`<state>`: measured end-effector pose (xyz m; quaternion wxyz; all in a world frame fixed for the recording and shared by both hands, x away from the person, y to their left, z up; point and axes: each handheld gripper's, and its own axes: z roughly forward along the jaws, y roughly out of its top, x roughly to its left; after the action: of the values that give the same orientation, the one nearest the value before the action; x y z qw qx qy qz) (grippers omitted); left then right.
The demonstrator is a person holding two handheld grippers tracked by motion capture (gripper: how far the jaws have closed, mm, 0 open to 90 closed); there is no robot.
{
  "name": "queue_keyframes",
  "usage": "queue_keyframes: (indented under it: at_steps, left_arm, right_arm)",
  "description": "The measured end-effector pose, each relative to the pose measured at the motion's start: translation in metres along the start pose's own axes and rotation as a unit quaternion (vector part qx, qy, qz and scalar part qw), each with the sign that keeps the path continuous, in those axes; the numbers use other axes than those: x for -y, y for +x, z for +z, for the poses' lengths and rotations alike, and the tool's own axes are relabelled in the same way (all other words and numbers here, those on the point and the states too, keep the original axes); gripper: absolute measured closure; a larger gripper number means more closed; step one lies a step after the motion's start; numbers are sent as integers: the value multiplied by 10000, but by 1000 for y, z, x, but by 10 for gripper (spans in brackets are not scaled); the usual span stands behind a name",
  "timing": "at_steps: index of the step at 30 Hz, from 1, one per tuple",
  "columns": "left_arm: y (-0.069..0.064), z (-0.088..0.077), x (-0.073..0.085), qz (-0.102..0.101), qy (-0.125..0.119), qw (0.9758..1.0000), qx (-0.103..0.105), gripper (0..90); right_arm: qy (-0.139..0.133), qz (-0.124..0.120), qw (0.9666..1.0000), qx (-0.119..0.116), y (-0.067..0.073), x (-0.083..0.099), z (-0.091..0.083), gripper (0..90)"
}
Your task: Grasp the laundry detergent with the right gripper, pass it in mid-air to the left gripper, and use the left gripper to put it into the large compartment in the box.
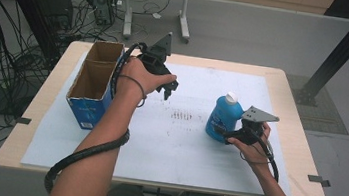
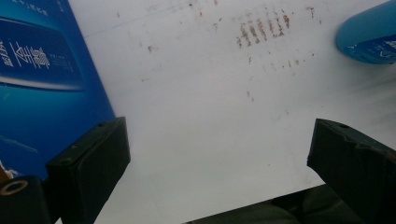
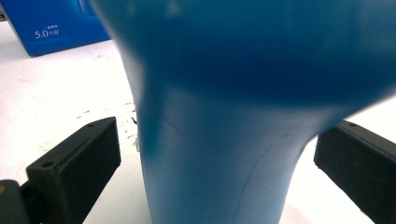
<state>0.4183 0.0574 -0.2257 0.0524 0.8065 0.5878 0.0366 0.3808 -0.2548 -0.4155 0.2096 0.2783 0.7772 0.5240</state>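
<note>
Right gripper (image 1: 232, 133) nearest me, jaws spread either side of the blue bottle (image 3: 219, 140), not yet pinching; I judge it set for a grasp. Bottle stands upright right of centre on the white mat (image 1: 181, 149): white cap, waisted body. Farther off, left gripper (image 1: 166, 88) hovers spread, empty, beside the open blue box (image 1: 94, 85), probably the bottle's destination.

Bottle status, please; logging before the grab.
Right gripper open, jaws either side of the blue bottle. Left gripper open, beside the box. Nothing in the way.
</note>
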Motion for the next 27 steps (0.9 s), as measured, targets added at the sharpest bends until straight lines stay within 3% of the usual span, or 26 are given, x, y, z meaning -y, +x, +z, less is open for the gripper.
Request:
queue_keyframes:
  at_steps: [27]
  left_arm:
    - [0,0,1,-1,-1,10000,10,58]
  right_arm:
    - [15,-50,10000,31,0,2,-1,6]
